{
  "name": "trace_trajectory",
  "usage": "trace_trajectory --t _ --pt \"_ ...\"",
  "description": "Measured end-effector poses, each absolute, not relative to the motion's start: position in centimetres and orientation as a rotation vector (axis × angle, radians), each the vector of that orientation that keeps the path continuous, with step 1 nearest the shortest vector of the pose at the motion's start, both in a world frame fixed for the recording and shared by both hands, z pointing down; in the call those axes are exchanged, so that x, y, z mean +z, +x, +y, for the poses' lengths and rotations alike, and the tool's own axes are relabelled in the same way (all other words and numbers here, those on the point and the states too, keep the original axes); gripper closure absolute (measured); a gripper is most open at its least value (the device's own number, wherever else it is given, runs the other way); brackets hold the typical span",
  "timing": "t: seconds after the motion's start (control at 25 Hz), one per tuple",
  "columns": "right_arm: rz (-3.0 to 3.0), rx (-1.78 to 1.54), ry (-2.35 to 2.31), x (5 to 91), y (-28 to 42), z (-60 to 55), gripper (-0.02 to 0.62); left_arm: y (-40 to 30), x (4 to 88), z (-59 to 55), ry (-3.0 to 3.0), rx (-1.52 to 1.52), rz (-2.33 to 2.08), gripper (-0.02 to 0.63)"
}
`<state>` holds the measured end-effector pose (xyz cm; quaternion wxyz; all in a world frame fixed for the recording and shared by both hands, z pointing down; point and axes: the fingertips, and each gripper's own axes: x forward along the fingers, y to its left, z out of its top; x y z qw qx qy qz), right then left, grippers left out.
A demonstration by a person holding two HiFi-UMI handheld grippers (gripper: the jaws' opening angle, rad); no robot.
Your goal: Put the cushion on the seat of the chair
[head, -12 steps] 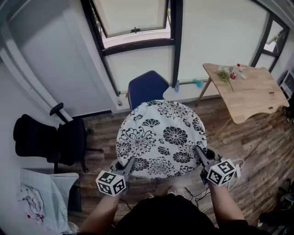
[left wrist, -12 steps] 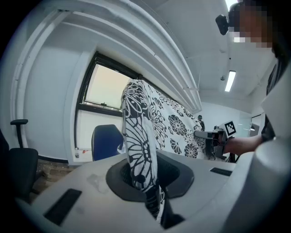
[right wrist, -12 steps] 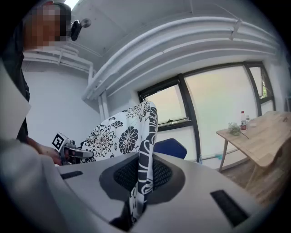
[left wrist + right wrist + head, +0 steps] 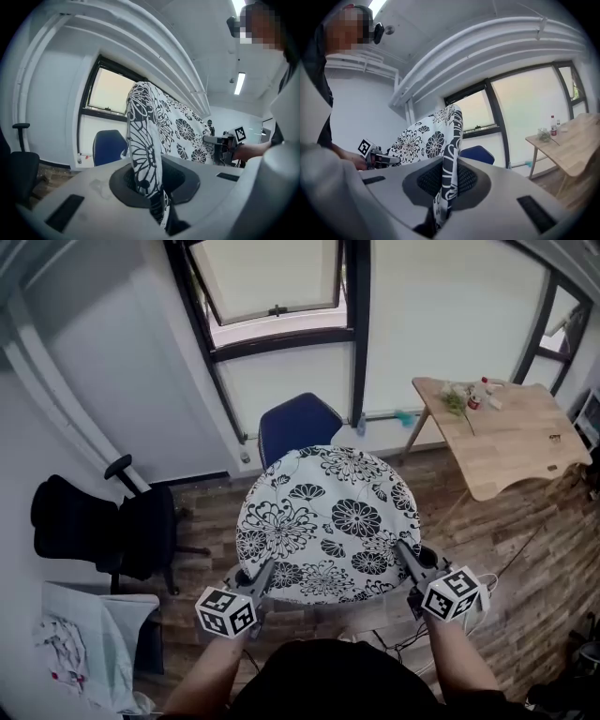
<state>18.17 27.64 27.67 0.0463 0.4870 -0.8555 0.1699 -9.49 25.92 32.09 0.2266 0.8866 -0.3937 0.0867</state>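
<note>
Seen from above: a room with a wood-plank floor (image 4: 530,554) and a tall dark-framed window (image 4: 277,282) ahead of me. A pale wooden table (image 4: 511,442) stands at the right, and a black office chair (image 4: 94,521) at the left.

I hold a round cushion (image 4: 328,517), white with black flowers, spread out in the air in front of me. Beyond its far edge, under the window, part of the blue chair (image 4: 298,426) shows; the cushion covers the rest from view.

My left gripper (image 4: 255,576) is clamped on the cushion's near left edge and my right gripper (image 4: 407,557) on its near right edge. In each gripper view the fabric is pinched tight between the jaws.

I judge this to be the carrying step, with the cushion lifted and not yet on the seat. Next I would bring it forward over the blue seat, lower both sides level, and only then let go.
</note>
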Motion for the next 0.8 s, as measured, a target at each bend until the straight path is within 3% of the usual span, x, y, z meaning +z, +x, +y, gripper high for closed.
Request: trace_trajectory --t 0.8 --pt "-2.630 0.478 1.450 27.1 17.8 29.5 0.558 -9.5 32.0 27.5 2.463 0.283 -1.092 0.586"
